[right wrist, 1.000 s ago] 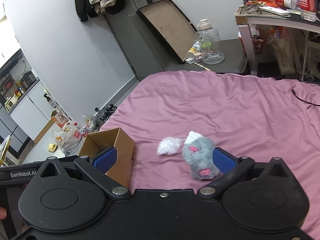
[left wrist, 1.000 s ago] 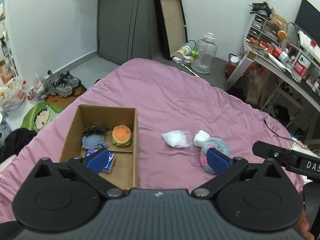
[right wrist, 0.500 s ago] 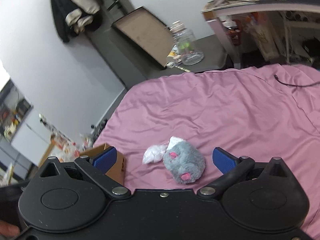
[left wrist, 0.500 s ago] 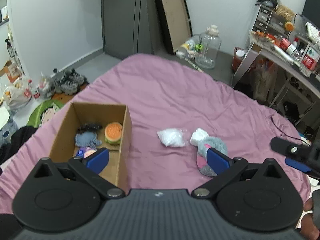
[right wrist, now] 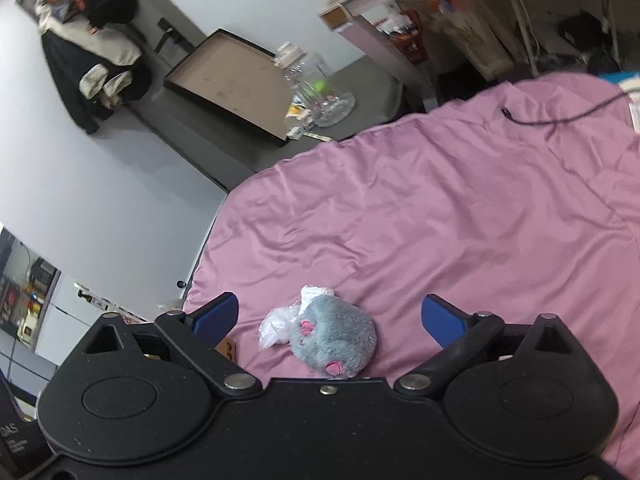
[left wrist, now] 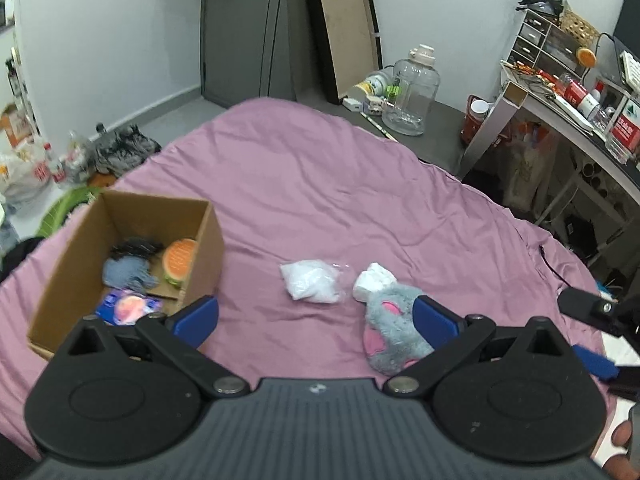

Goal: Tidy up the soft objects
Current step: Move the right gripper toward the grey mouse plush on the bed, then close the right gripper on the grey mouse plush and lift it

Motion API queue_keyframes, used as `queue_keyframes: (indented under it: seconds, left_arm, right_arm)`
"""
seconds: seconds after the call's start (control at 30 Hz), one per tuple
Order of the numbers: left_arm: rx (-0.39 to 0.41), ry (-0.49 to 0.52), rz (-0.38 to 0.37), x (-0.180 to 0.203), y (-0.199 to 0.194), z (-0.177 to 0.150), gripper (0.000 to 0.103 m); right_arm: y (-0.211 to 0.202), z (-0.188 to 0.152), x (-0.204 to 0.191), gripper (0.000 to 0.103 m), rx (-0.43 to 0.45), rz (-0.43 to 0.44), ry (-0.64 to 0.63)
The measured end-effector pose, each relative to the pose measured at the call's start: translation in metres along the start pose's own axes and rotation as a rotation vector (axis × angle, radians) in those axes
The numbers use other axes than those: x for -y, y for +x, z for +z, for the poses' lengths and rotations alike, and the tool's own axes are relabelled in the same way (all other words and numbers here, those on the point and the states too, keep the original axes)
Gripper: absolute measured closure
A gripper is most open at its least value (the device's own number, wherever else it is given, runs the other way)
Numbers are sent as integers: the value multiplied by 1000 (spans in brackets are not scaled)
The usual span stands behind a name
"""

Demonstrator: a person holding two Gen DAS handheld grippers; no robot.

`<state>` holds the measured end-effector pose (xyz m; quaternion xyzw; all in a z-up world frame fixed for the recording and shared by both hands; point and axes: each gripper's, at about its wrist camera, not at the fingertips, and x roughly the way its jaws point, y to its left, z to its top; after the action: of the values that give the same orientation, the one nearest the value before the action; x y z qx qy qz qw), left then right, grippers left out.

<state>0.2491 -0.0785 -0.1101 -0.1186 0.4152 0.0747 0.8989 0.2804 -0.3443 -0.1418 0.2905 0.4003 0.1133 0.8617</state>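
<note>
A grey plush mouse with pink ears point(left wrist: 394, 330) point(right wrist: 334, 340) lies on the pink bedspread point(left wrist: 320, 184). Beside it lie a white tissue wad point(left wrist: 374, 286) and a clear bag of white stuff point(left wrist: 310, 286) point(right wrist: 276, 326). A cardboard box point(left wrist: 80, 240) at the left holds a plush burger point(left wrist: 179, 260), a grey-blue plush point(left wrist: 128, 272) and a blue packet point(left wrist: 126, 306). My left gripper point(left wrist: 316, 316) is open and empty above the bed. My right gripper point(right wrist: 330, 318) is open and empty, above the mouse, which shows between its jaws.
A black cable point(right wrist: 560, 116) lies on the bed's right side. Beyond the bed are a big clear jug point(left wrist: 410, 98), a leaning framed board point(left wrist: 340, 28) and a cluttered desk point(left wrist: 572, 104). Shoes and bags point(left wrist: 120, 152) lie on the floor at left.
The right gripper has swung right and tilted, so the mouse now sits centred between its jaws and the box has left its view. The left gripper drew back slightly.
</note>
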Motion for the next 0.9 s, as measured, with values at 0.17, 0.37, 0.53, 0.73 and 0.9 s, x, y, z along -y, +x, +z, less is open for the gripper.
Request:
queue_keyframes:
  seconds: [0.17, 0.37, 0.53, 0.73, 0.9]
  left_arm:
    - [-16, -3, -30, 10, 22, -3, 3]
    - [-67, -40, -54, 17, 53, -8, 16]
    - [-111, -103, -76, 16, 76, -10, 42]
    - [-154, -138, -105, 18, 97, -12, 56]
    - [-170, -181, -122, 15, 109, -13, 65]
  right_arm:
    - [22, -1, 5, 17, -60, -6, 19]
    - [49, -1, 2, 23, -121, -28, 3]
    - [73, -1, 10, 37, -172, -45, 32]
    - [89, -2, 14, 47, -199, -30, 69]
    - [106, -1, 10, 51, -230, -18, 85]
